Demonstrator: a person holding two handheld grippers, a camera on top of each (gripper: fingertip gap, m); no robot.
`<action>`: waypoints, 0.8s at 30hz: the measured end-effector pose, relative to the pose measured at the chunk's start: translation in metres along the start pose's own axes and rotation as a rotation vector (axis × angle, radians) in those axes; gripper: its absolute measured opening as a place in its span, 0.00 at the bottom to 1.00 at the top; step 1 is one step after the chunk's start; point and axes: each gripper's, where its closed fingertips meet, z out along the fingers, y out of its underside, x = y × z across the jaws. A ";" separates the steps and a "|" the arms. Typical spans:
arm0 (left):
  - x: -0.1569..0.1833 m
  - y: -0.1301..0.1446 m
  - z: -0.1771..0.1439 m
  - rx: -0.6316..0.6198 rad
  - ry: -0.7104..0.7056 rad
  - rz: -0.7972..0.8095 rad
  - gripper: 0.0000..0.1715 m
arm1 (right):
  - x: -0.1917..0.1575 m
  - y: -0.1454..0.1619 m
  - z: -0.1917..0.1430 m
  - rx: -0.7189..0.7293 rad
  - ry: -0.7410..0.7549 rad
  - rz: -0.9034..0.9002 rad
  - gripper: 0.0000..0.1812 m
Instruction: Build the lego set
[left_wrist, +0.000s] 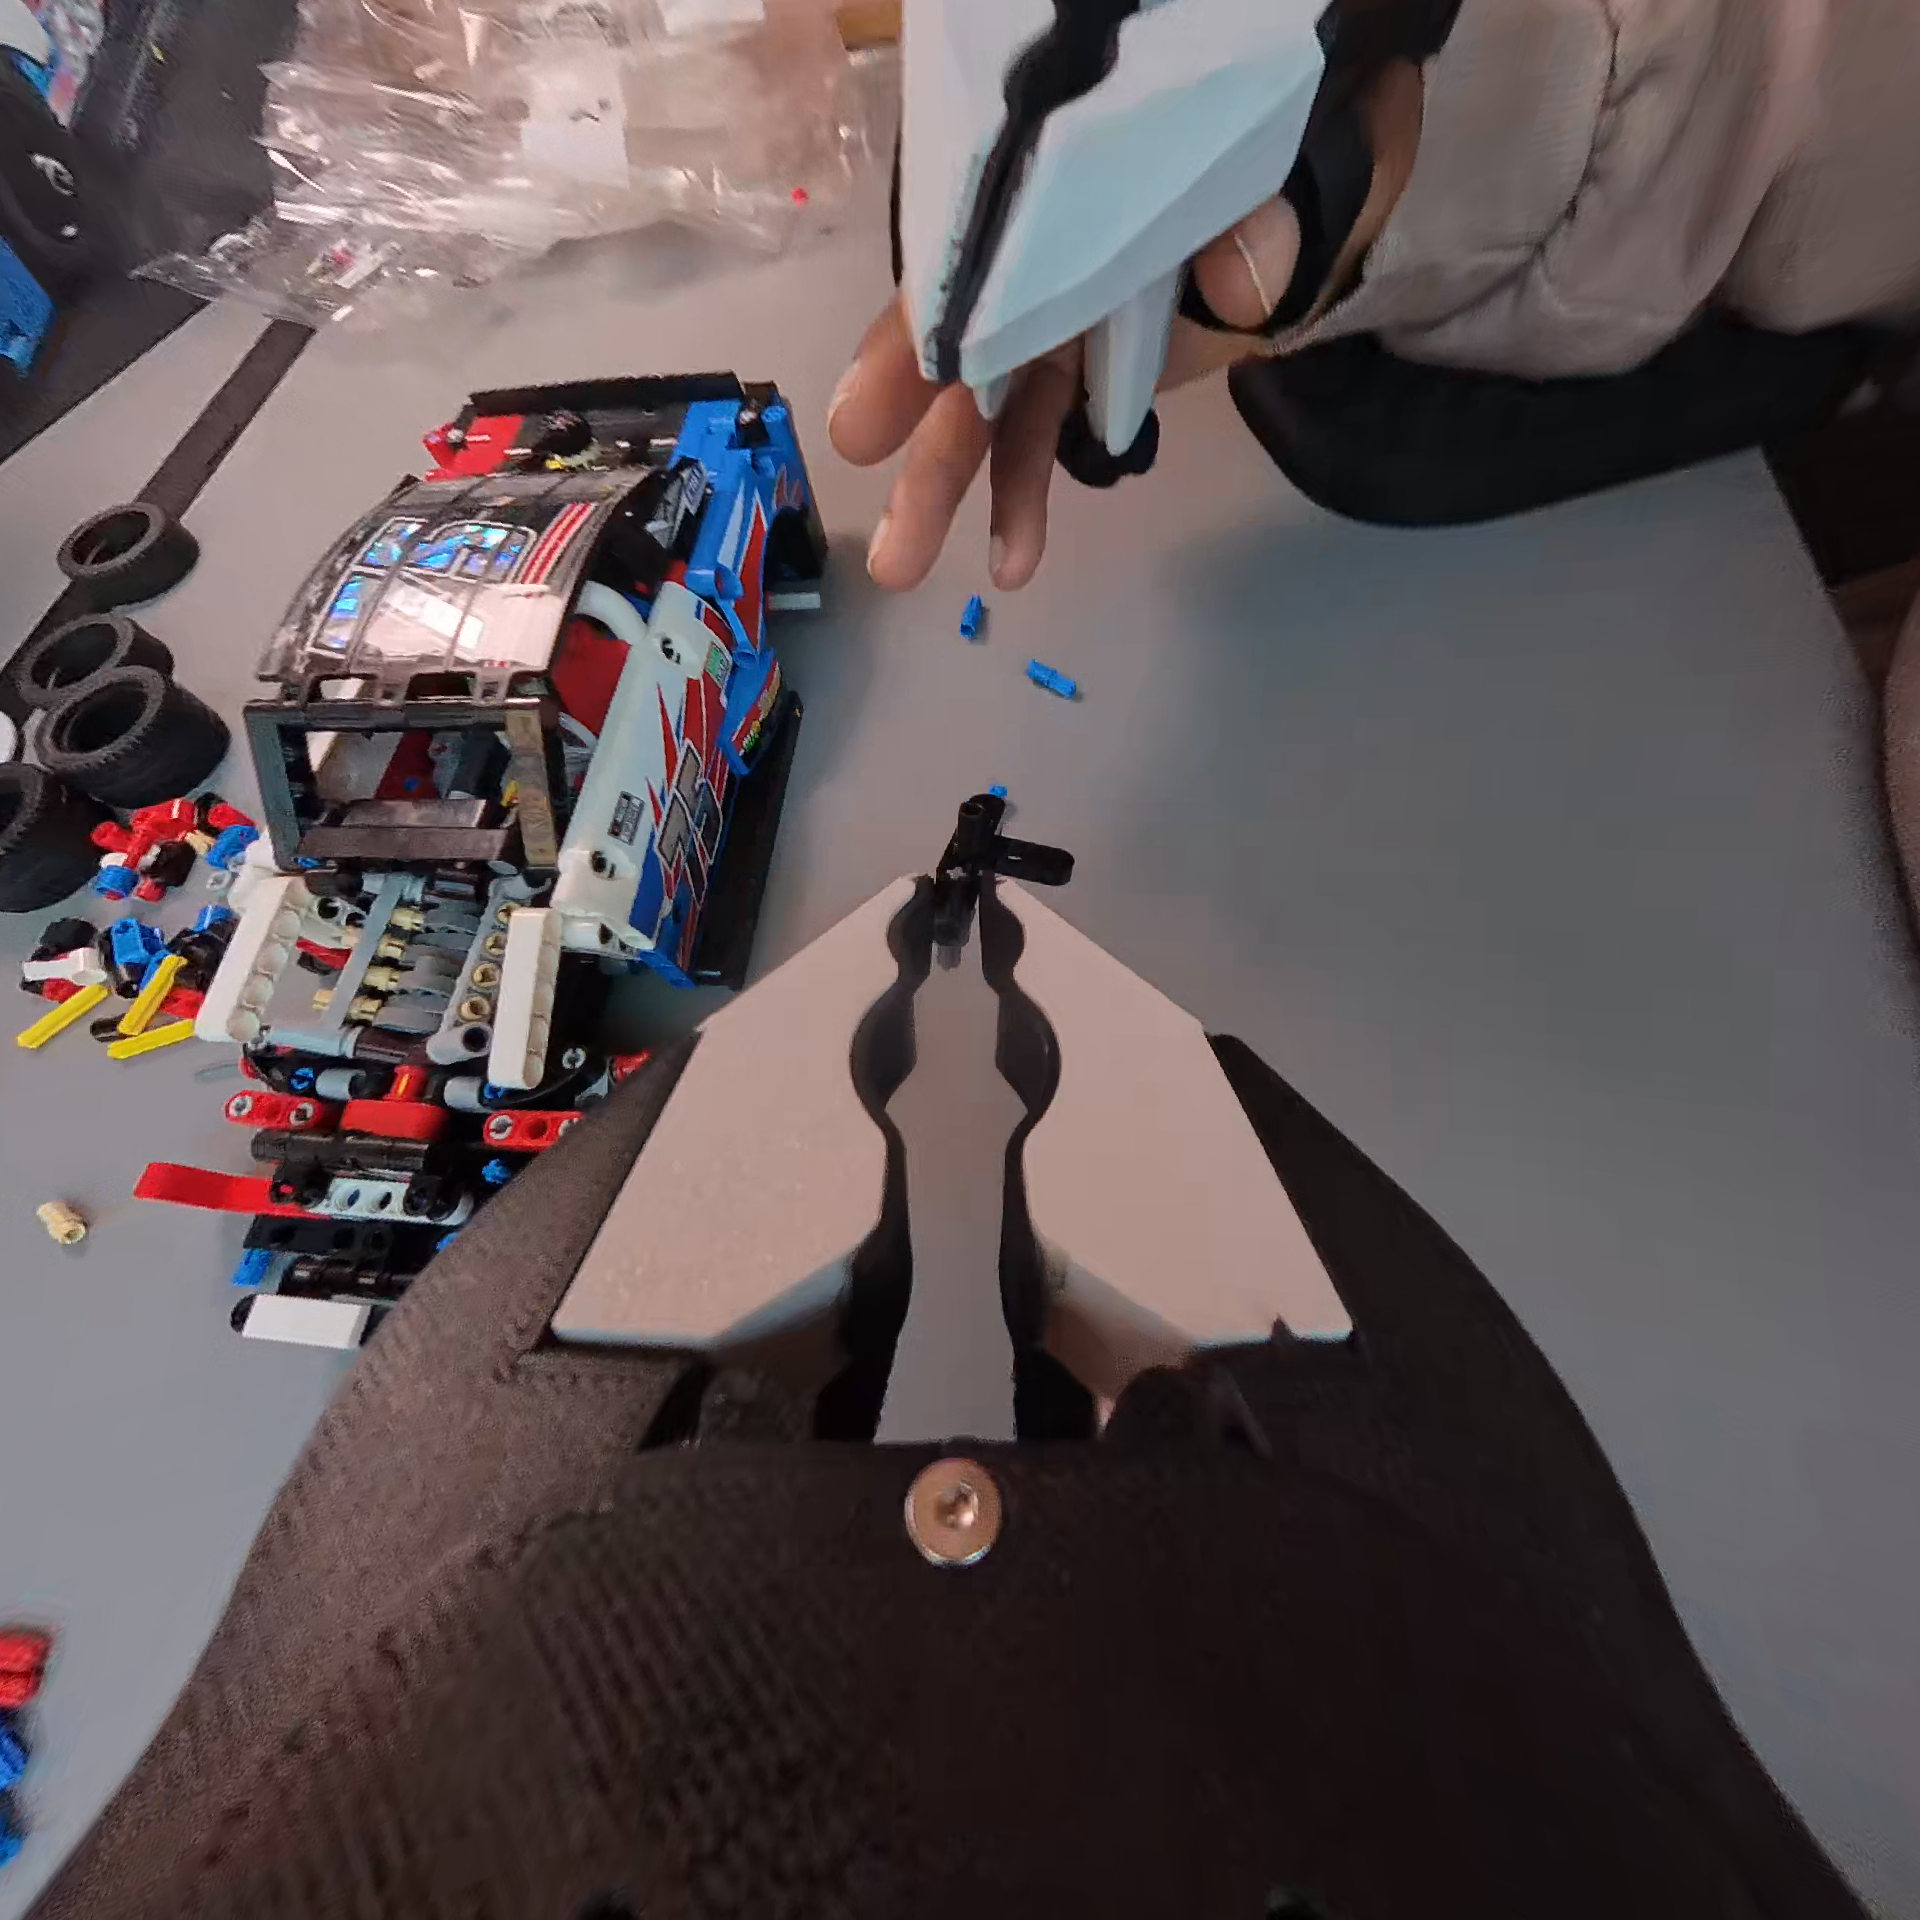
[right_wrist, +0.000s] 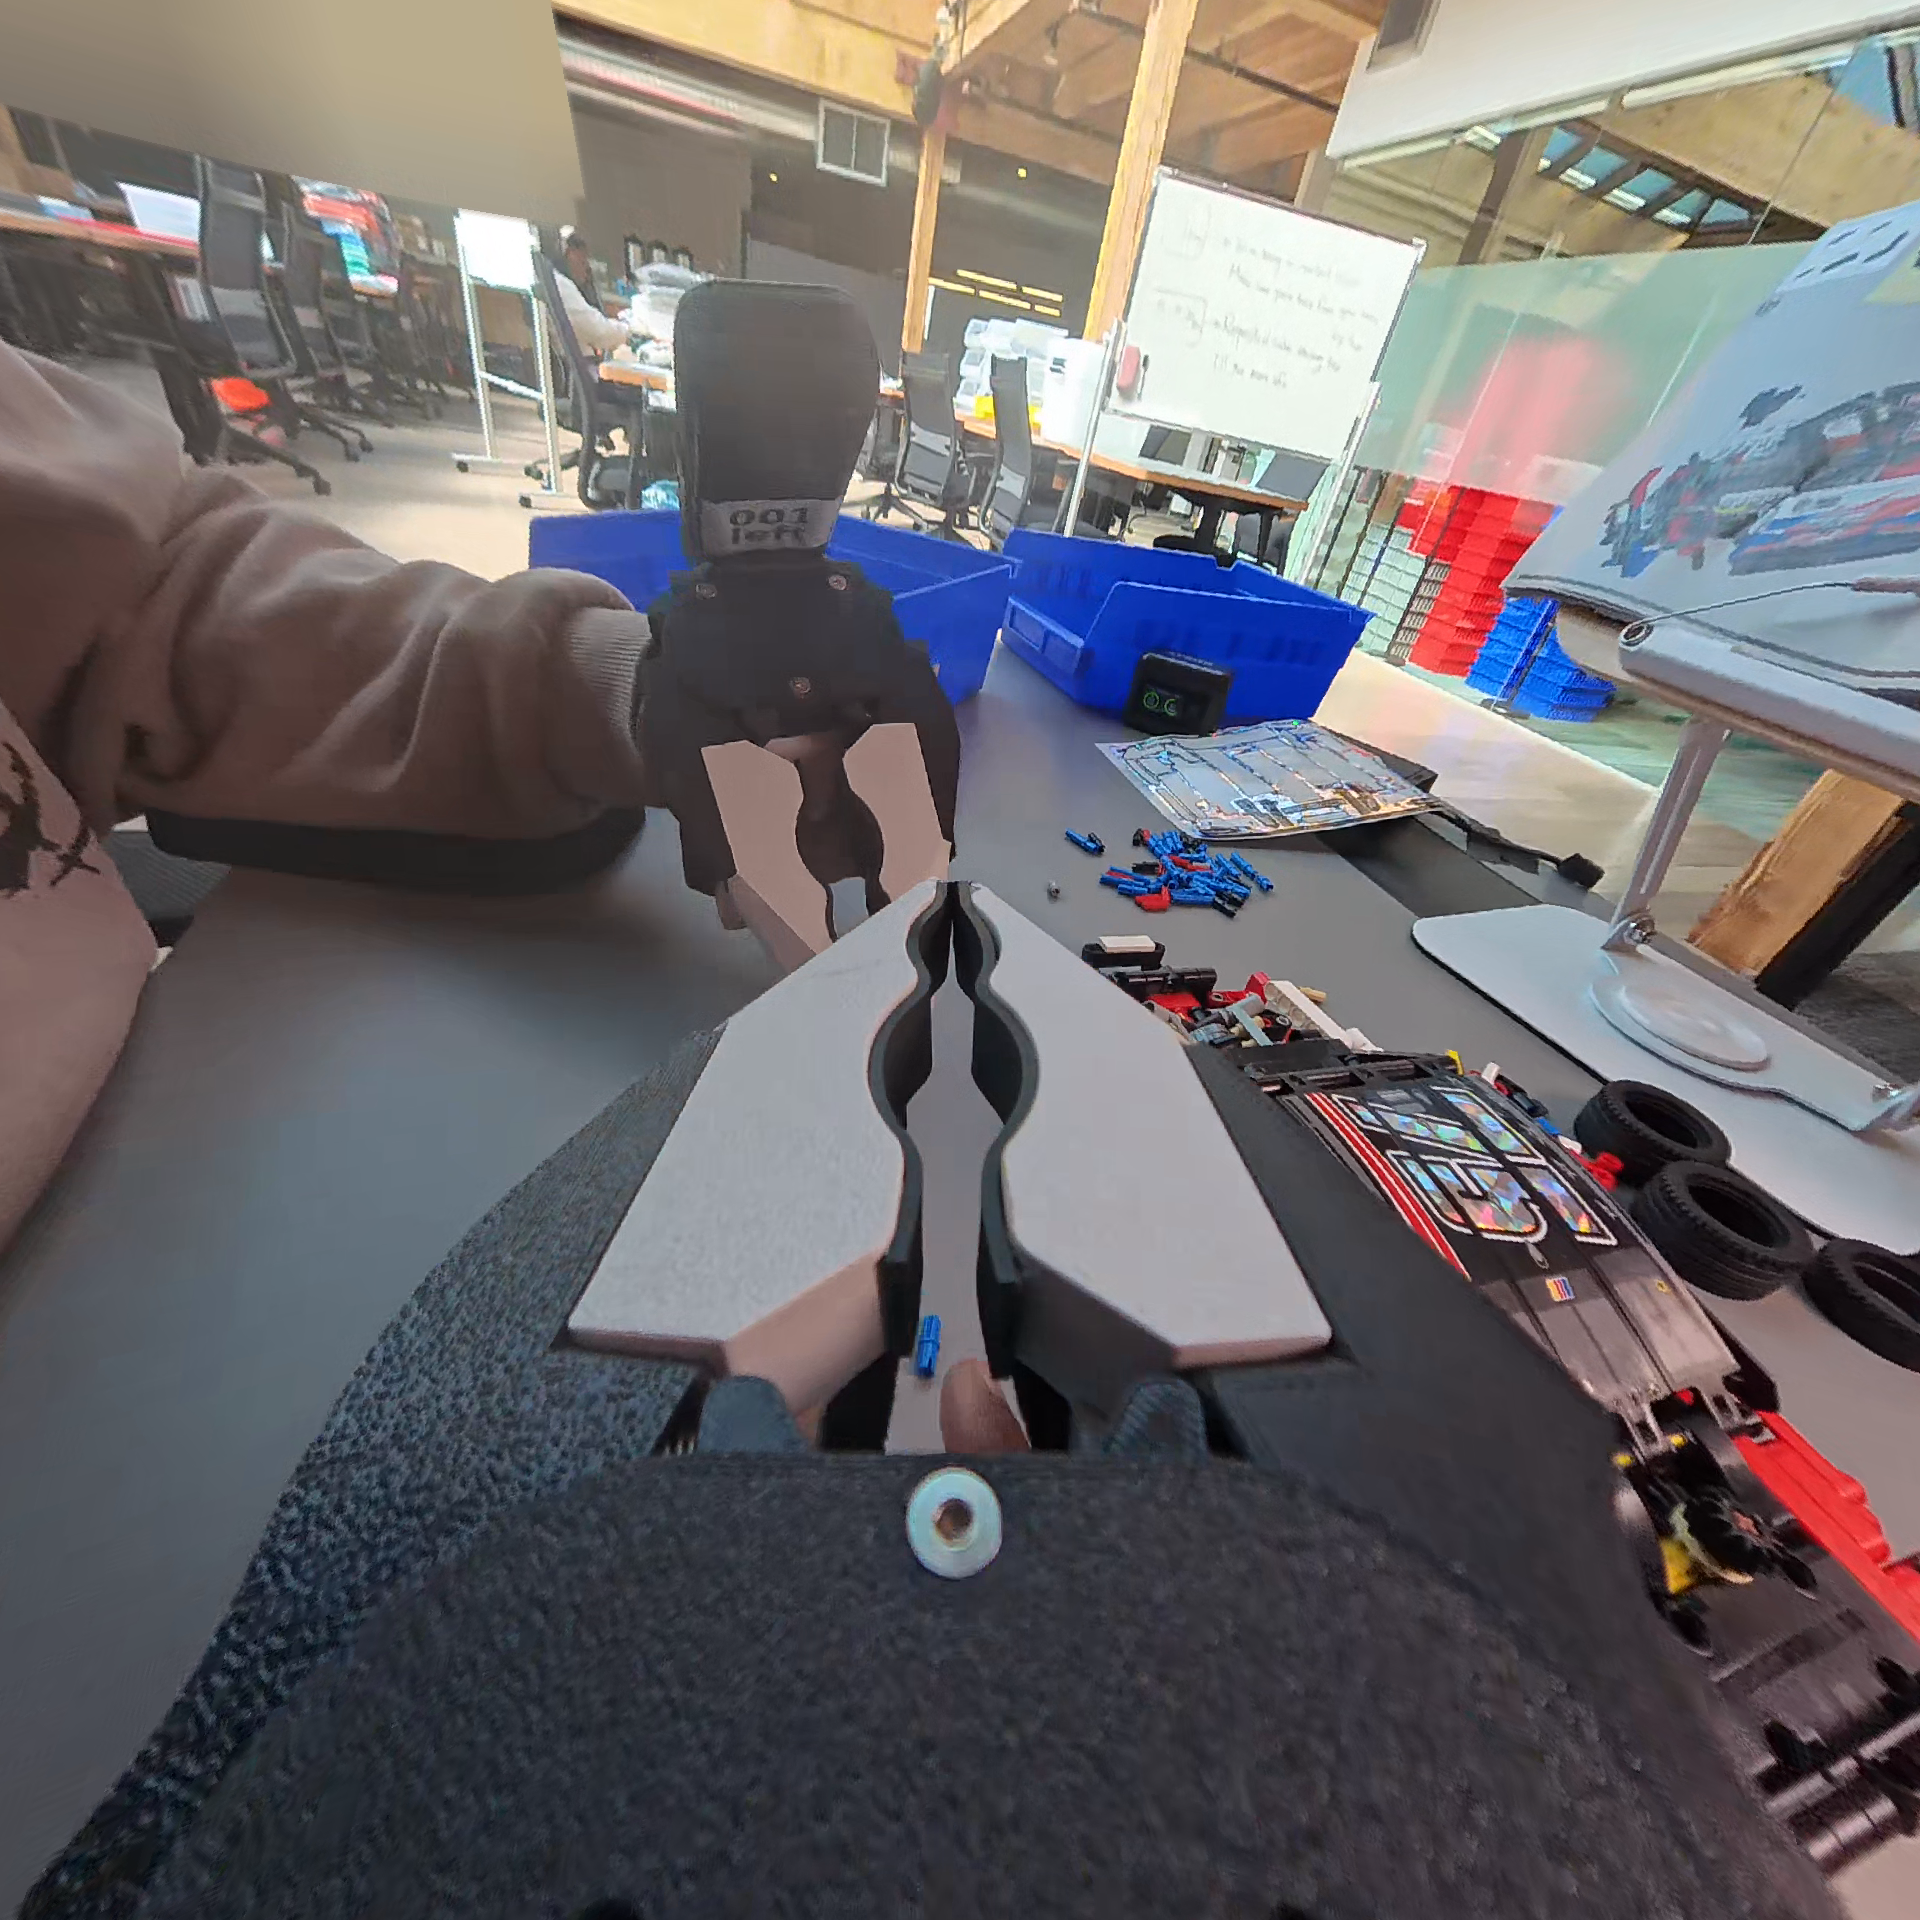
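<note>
Beside the toy car (left_wrist: 540, 748), the left gripper (left_wrist: 951, 904) pinches a small black piece (left_wrist: 987, 847) while the right gripper (right_wrist: 951, 894) is closed on nothing.

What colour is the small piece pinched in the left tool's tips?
Black: the connector piece held by the left tool shows best in the left wrist view.

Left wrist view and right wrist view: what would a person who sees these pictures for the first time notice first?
Most striking is the race car model, blue, white and red, half built on the grey table, with loose black tyres at its left. In front, the left gripper pinches a small black connector piece at its tips. In the right wrist view, the right gripper is shut and empty.
</note>
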 end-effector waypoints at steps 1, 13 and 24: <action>0.000 -0.004 -0.004 0.032 -0.006 -0.042 0.04 | 0.000 -0.004 0.000 0.024 0.001 0.005 0.00; 0.004 -0.011 -0.014 0.206 -0.014 -0.254 0.04 | 0.022 -0.012 -0.001 0.116 0.123 0.067 0.32; 0.002 -0.022 -0.018 0.308 0.073 -0.439 0.04 | 0.004 0.011 0.009 -0.029 0.030 0.131 0.00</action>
